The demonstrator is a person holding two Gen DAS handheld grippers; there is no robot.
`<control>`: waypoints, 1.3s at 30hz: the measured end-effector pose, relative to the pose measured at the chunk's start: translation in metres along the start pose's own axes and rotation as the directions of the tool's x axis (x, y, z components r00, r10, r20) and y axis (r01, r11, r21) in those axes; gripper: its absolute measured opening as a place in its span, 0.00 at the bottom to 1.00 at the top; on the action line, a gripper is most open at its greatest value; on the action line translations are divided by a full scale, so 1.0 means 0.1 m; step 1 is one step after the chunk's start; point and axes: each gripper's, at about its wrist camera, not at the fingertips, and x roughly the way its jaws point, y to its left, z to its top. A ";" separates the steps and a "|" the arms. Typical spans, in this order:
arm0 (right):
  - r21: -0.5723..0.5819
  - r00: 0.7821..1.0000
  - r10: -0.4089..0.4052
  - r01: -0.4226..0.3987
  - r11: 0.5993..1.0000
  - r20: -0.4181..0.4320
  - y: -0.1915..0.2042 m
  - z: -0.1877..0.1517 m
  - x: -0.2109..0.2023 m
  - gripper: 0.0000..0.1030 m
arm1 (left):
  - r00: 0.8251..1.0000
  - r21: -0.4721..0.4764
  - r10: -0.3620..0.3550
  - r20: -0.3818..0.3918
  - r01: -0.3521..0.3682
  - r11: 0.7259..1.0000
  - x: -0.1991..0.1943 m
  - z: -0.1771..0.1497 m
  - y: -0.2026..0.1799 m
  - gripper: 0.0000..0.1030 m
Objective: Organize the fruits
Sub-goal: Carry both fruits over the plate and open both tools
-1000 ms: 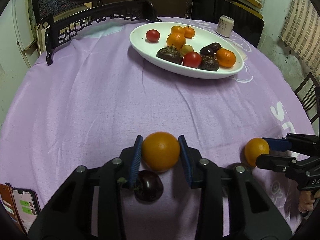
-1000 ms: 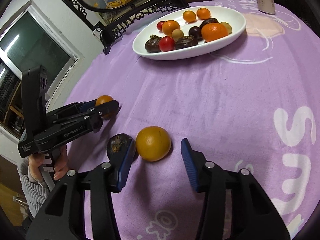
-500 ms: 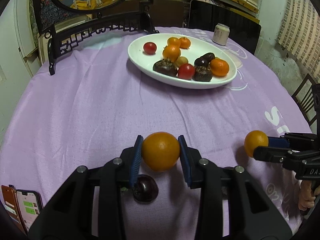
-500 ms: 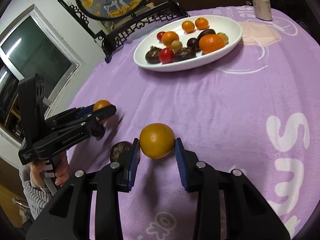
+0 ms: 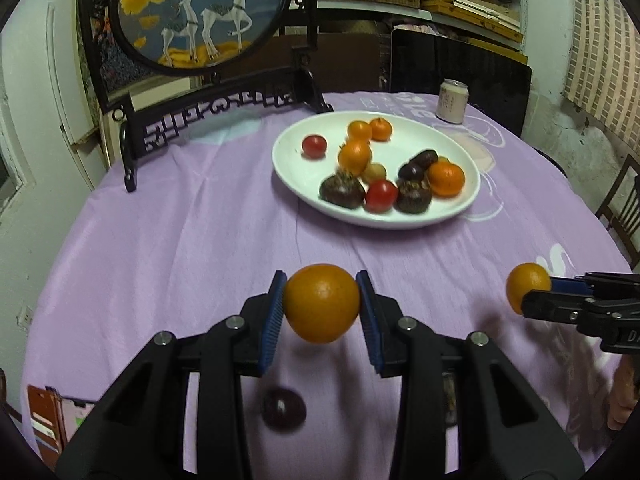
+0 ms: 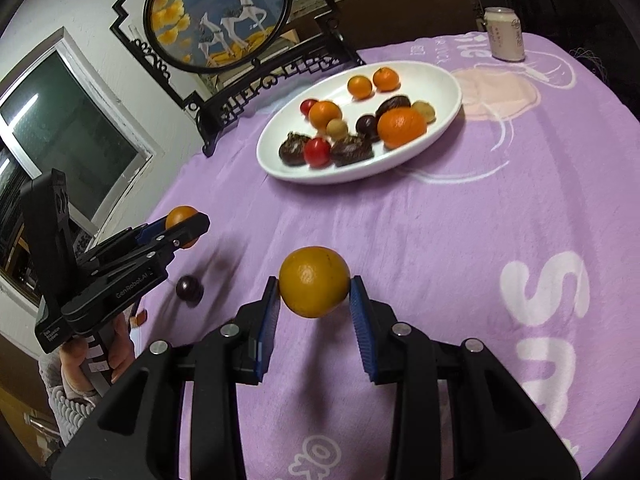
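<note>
Each hand carries an orange, lifted clear of the purple tablecloth (image 5: 200, 240), so the step in hand looks like the carry toward the white plate (image 5: 304, 184), not the pickup.

The left gripper (image 5: 321, 304) is closed on a big orange (image 5: 321, 303), the blue pads pressing its two sides; in its own view the fruit hangs above the cloth with a shadow beneath it. The right gripper (image 6: 314, 292) holds a second orange (image 6: 314, 281) the same way, pinched at its widest part, and from the left camera this fruit shows out at the right, off the cloth.

The plate sits well ahead of both grippers, near the far side of the table, and already holds several small oranges, two red tomatoes and some dark fruits. One dark round fruit (image 6: 189, 289) lies on the cloth below the left gripper, not yet collected. A drink can (image 6: 503, 34) stands beyond the plate.

The next move probably calls for bringing both oranges forward over the plate, lowering them into bare patches of it, such as the near-left part, and then opening the jaws. Round fruit rolls, so a low release seems wise, away from the rim and away from the piled fruit. The dark fruit on the cloth would be left for a later trip
</note>
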 end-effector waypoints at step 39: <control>-0.035 0.983 -0.114 0.121 0.992 0.144 -0.17 0.99 0.11 0.59 | 1.000 -0.066 -0.031 0.004 0.031 0.997 0.61 0.69 -0.02 0.57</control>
